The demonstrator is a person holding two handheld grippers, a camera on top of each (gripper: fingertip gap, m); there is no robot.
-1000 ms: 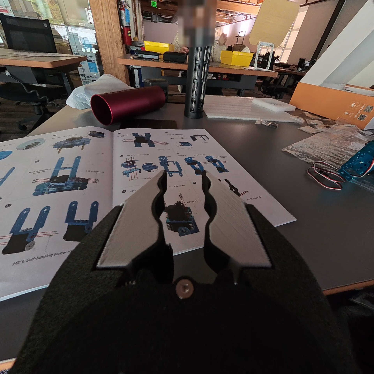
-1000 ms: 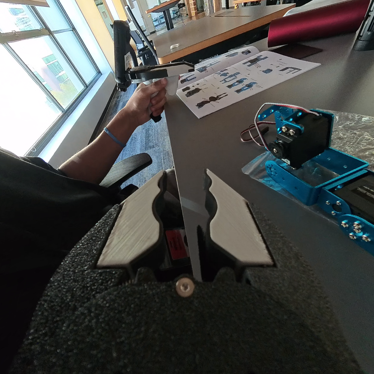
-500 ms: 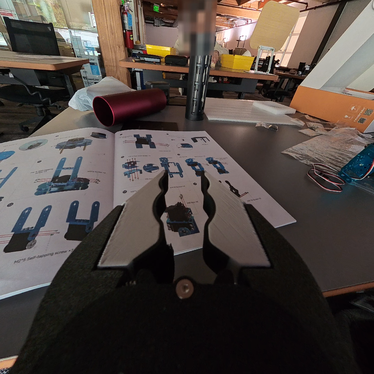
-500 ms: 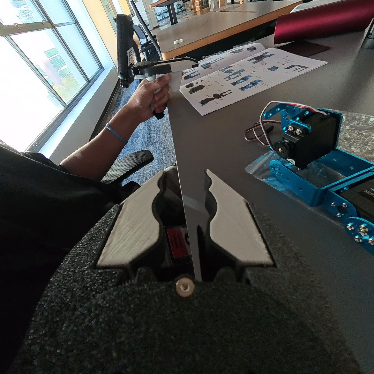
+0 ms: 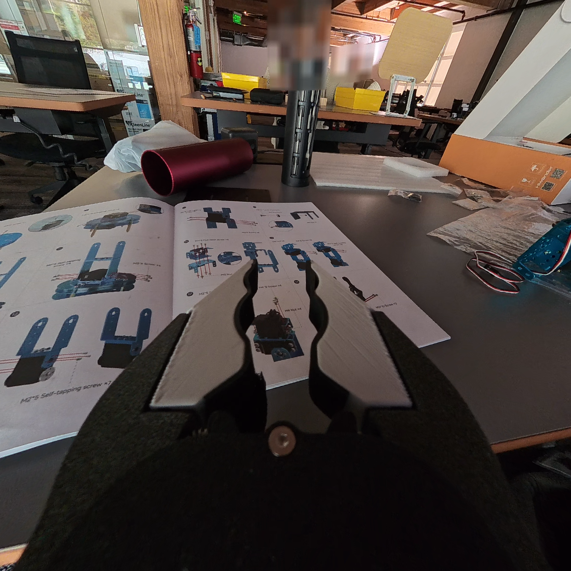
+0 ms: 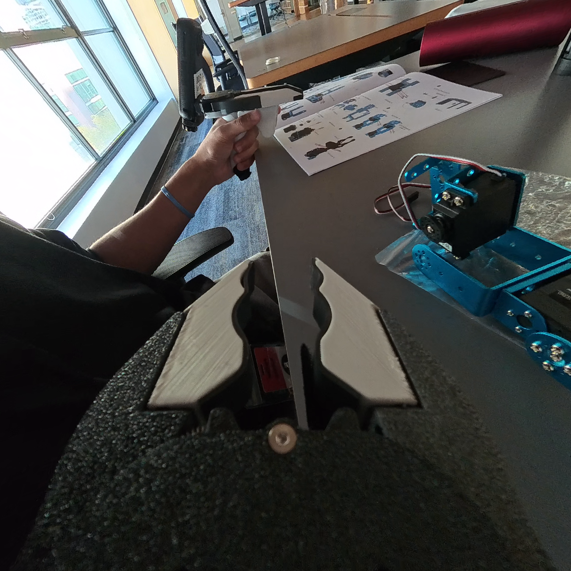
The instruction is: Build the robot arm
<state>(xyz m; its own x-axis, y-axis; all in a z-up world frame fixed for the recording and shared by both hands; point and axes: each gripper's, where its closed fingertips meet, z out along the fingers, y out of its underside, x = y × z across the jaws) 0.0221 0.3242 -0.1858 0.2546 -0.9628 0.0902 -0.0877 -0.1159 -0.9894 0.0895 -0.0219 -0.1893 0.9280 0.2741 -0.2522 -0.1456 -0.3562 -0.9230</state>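
My left gripper (image 5: 281, 265) is open and empty, held above an open instruction booklet (image 5: 129, 278) that lies on the dark grey table (image 5: 448, 355). My right gripper (image 6: 283, 262) is open and empty, over the table's near edge (image 6: 272, 247). To its right lies a blue metal bracket assembly with a black servo (image 6: 482, 216) and red-white-brown wires (image 6: 398, 197). The right wrist view also shows the left gripper (image 6: 247, 100) in a hand (image 6: 222, 148) by the booklet (image 6: 383, 114). A corner of the blue assembly (image 5: 550, 250) shows in the left wrist view.
A dark red tube (image 5: 197, 163) lies beyond the booklet, beside a black upright cylinder (image 5: 301, 139). White foam sheets (image 5: 370, 173), an orange and white box (image 5: 509, 167), small bags (image 5: 500, 222) and crinkled plastic lie at the right. An office chair armrest (image 6: 194, 250) sits left of the table. Tip to tip, the grippers are about 35 cm apart.
The left gripper has risen and tilted slightly, so the booklet sits a little lower in its view. The right gripper has shifted slightly, so the blue assembly moved right and down in view. Both stay open.
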